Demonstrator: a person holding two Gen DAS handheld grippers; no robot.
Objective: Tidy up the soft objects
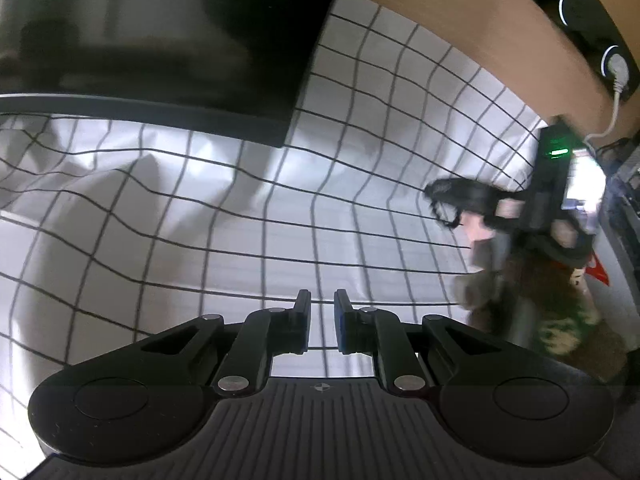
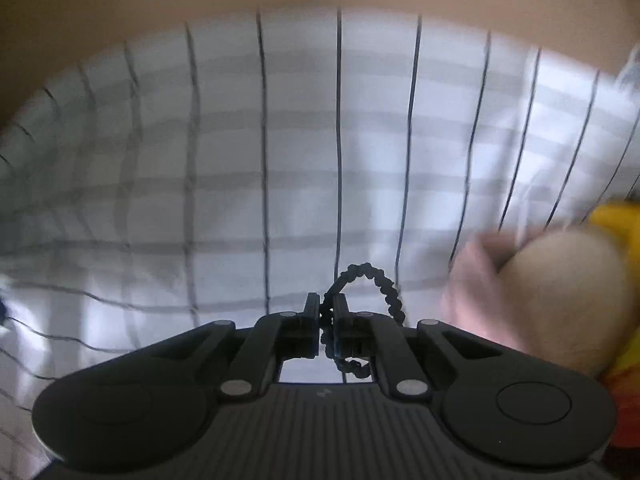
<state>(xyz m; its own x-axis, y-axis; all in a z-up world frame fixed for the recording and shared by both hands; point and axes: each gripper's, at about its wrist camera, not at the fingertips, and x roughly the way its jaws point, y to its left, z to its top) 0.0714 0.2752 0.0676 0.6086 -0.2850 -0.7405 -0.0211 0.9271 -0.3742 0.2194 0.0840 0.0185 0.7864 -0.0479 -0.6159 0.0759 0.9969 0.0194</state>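
I see white checked bed sheet filling both views, dark slab upper left, tan wall behind. My right claw clamps black scrunchie, lower centre. Left claw narrow, empty.

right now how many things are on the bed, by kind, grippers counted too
grippers: 2, left gripper, shut and holding nothing, and right gripper, shut on the black hair tie
hair ties: 1
plush toys: 1, cream and yellow plush, blurred
checked sheets: 1
dark flat slabs on the sheet: 1
total: 6
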